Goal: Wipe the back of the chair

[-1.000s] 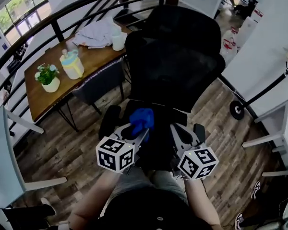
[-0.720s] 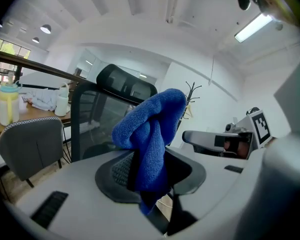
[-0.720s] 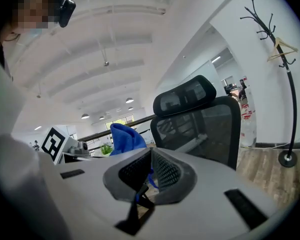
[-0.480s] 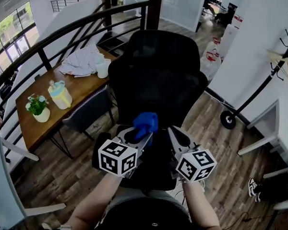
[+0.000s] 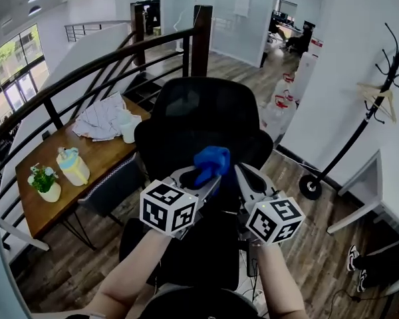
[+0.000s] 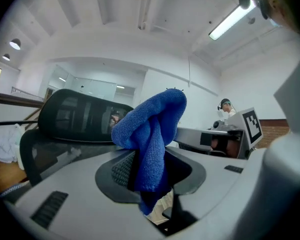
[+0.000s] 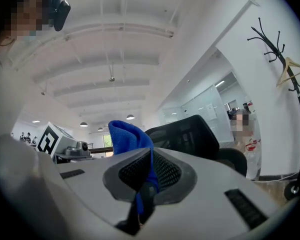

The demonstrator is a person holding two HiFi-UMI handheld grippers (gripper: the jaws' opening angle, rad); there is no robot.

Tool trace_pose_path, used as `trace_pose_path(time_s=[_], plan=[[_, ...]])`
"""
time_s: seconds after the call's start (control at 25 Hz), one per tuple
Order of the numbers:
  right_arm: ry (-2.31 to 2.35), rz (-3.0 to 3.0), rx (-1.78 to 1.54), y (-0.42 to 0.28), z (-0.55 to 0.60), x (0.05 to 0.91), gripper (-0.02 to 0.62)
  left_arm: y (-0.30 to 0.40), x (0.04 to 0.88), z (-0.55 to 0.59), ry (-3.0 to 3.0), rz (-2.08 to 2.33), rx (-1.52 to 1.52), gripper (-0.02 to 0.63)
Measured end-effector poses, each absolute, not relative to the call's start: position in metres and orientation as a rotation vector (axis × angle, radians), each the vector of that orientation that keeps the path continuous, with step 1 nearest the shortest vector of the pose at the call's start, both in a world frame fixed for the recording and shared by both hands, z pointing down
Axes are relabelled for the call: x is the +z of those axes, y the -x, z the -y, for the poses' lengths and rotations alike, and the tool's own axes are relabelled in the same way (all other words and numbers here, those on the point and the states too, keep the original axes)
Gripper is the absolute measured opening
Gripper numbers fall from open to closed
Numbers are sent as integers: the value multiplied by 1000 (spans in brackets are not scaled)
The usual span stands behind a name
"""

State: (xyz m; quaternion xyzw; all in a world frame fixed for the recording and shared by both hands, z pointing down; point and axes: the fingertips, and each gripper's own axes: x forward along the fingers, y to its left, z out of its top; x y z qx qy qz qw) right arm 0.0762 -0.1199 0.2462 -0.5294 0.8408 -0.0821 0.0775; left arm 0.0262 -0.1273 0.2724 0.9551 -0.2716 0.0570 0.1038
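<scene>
A black mesh office chair stands in front of me, its back (image 5: 199, 121) facing me; it also shows as the chair back (image 6: 75, 119) and chair back (image 7: 190, 134) in the gripper views. A bunched blue cloth (image 5: 211, 161) is held up against the lower edge of that back. My left gripper (image 5: 203, 178) is shut on the cloth (image 6: 150, 134), which sticks up from between its pads. My right gripper (image 5: 245, 175) sits close beside it, jaws together, and a thin strip of the blue cloth (image 7: 125, 134) runs down the seam between its pads.
A wooden table (image 5: 100, 158) at the left carries a yellow jug (image 5: 73, 166), a potted plant (image 5: 45, 181), a white cup (image 5: 128, 128) and crumpled white fabric (image 5: 103, 118). A dark stair railing (image 5: 86, 72) curves behind it. A coat stand (image 5: 379, 92) stands at the right.
Both grippers and the cloth have risen from above the chair's seat to the lower part of its back. My view has lifted, so more of the room beyond shows.
</scene>
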Motion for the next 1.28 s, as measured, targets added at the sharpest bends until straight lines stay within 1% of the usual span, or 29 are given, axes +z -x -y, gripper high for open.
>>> trace_pose_path(time_s=[0.36,0.6,1.0,1.28], plan=[[1669,-2400,-132,-129,165,208,32,-84,227,185,-2877,602,167,136],[1707,-2374,-120,-146,195,203,32,-116,213,232,-2851,567,183,135],[1746,-2347,-190,-153,223,224,32,-137,233,285,-2752,692,217,135],[1733,-2346,-206,-147,237,227,32,-128,234,291,-2730,660,160,135]])
